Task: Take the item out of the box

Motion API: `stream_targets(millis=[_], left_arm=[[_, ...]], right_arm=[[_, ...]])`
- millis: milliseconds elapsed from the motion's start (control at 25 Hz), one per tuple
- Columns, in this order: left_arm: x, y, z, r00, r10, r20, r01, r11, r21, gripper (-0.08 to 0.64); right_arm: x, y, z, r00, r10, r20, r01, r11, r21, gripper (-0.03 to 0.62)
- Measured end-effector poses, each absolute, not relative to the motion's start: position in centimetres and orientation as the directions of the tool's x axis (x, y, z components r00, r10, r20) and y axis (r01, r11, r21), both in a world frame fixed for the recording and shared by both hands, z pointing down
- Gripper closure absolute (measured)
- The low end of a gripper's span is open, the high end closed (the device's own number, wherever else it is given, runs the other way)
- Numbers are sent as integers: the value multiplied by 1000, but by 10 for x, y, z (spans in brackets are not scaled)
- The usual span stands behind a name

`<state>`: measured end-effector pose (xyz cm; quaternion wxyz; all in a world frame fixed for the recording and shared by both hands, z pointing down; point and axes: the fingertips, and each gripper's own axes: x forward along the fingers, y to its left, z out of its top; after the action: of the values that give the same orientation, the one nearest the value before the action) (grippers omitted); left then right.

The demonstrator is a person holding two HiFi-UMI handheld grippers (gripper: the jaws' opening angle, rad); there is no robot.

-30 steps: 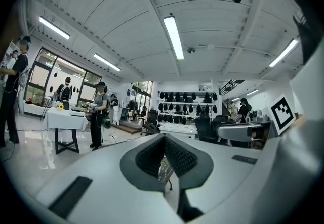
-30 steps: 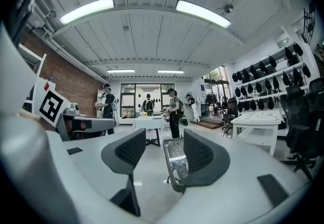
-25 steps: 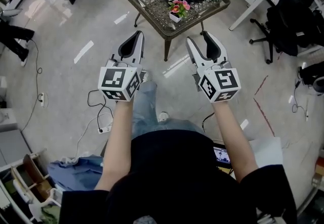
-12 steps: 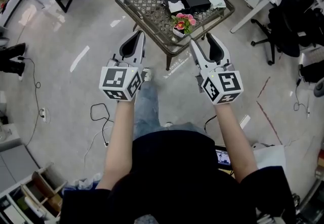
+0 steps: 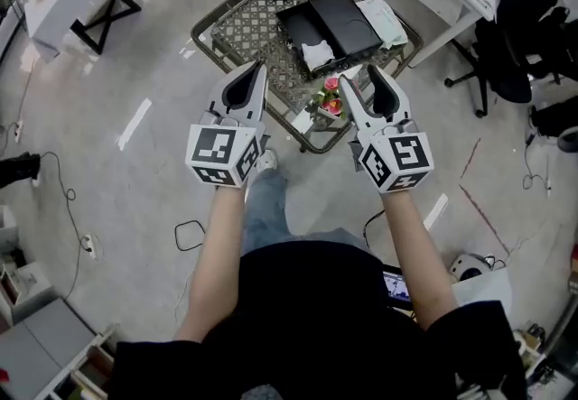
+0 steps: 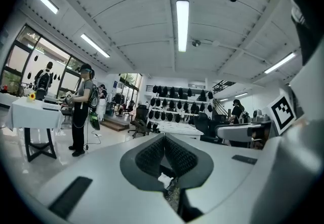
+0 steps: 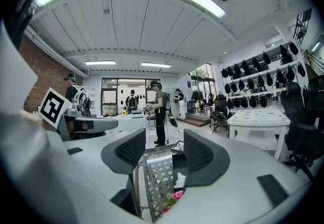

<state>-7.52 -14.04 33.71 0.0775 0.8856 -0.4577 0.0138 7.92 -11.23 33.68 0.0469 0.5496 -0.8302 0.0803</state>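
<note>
Table (image 5: 237, 23) closer below left gripper (image 5: 256, 73), right gripper (image 5: 360, 79); one box (image 5: 330, 21).

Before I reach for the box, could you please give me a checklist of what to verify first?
1. Box open: ok. The black box lies open on the lattice table.
2. Item in sight: ok. A white item shows at the box's near side.
3. Are the left tongs ready to grasp? Not ok: jaws together, nothing between them.
4. Are the right tongs ready? Ok: jaws apart, nothing between them.
5. Clear path: not ok. The flower pot stands at the table's near edge, between tongs and box.
6. Height above the table: cannot tell.
</note>
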Motion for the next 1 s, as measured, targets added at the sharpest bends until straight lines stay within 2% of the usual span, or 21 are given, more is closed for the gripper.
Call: stream_targets(millis=[480, 1000], left_arm=[[-35, -274, 361, 735, -662, 146, -678, -719, 151, 540], [-13, -299, 371, 779, -602, 173, -626, -760, 173, 540]], right_arm=[[103, -221, 360, -223, -949, 222, -972, 198, -130, 376], [122, -242, 366, -163, -955, 246, -981, 131, -143, 376]])
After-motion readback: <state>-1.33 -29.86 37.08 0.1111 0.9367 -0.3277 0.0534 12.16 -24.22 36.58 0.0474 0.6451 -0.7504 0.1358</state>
